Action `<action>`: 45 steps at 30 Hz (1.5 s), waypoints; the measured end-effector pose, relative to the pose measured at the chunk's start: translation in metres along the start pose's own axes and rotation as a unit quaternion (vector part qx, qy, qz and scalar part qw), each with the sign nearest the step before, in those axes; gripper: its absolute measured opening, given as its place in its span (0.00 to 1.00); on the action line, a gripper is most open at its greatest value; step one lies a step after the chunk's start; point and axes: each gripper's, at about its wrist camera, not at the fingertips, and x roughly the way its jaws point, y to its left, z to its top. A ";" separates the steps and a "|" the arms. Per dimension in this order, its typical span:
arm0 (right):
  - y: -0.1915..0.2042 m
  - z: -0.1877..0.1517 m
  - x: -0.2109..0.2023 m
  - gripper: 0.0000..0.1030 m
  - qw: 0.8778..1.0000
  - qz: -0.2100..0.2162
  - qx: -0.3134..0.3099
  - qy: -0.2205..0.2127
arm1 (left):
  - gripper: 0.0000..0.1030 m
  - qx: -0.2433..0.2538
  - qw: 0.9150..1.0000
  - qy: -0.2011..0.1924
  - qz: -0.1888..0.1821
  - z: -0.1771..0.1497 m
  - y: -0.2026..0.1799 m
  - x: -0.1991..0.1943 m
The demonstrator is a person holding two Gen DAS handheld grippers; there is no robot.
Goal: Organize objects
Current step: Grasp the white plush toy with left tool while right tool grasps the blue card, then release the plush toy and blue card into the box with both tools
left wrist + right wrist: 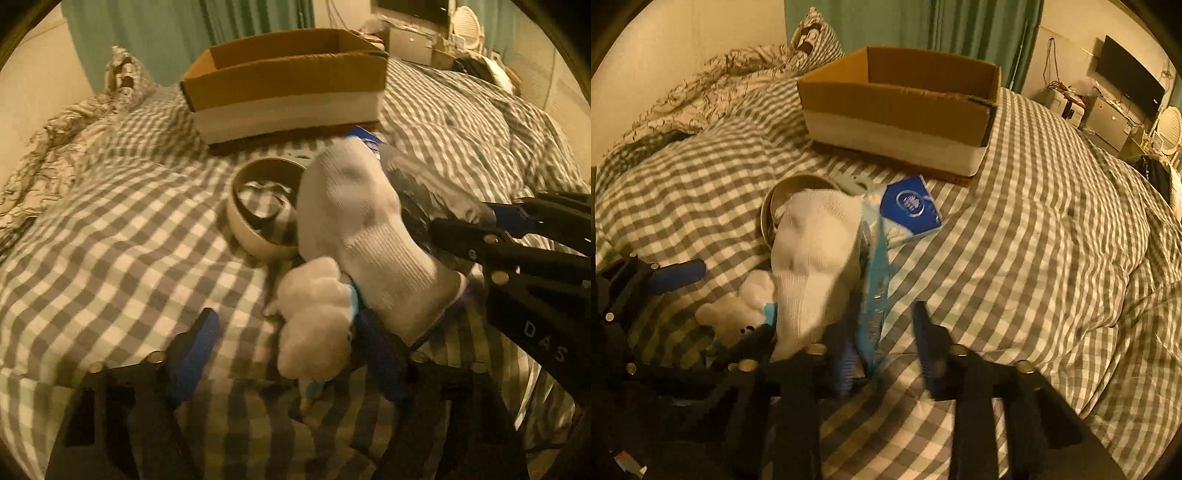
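While the white ribbed cotton sock [354, 221] lies on the grey-checked quilt [110, 229], toe toward the open brown cardboard box [284, 74], its long axis runs back to both grippers. Its cuff touches the left gripper [288, 354], whose jaws stand open around a small white plush toy [314, 314]. The right gripper [882, 343], open, straddles a blue plastic packet [875, 280] just beside the sock. A tape roll [258, 206] sits behind.

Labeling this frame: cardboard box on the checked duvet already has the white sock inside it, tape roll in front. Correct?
Not quite. The right wrist view shows the cardboard box with no sock in it; the white sock lies outside, on the checked duvet over the tape roll. The rest stands.
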 end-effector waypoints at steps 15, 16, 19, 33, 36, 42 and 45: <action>-0.008 0.007 -0.063 0.08 0.997 -0.008 0.004 -0.076 | 0.40 -0.029 0.998 -0.049 -0.035 0.024 0.015 -0.048; -0.008 0.010 -0.072 0.08 0.996 -0.008 0.001 -0.087 | 0.40 -0.035 0.997 -0.063 -0.033 0.032 0.020 -0.058; -0.011 0.023 -0.092 0.08 0.994 -0.006 -0.005 -0.111 | 0.40 -0.046 0.994 -0.097 -0.027 0.057 0.036 -0.080; -0.041 0.155 -0.144 0.08 0.976 -0.020 -0.019 -0.215 | 0.40 -0.038 0.980 -0.196 0.010 0.208 0.071 -0.112; -0.045 0.182 -0.136 0.08 0.975 -0.010 -0.018 -0.221 | 0.40 -0.034 0.978 -0.203 0.015 0.237 0.074 -0.101; -0.056 0.230 -0.100 0.08 0.976 0.008 -0.010 -0.218 | 0.40 -0.023 0.979 -0.201 0.020 0.278 0.076 -0.066; -0.063 0.246 -0.074 0.08 0.978 0.013 -0.006 -0.207 | 0.40 -0.018 0.982 -0.188 0.021 0.289 0.072 -0.039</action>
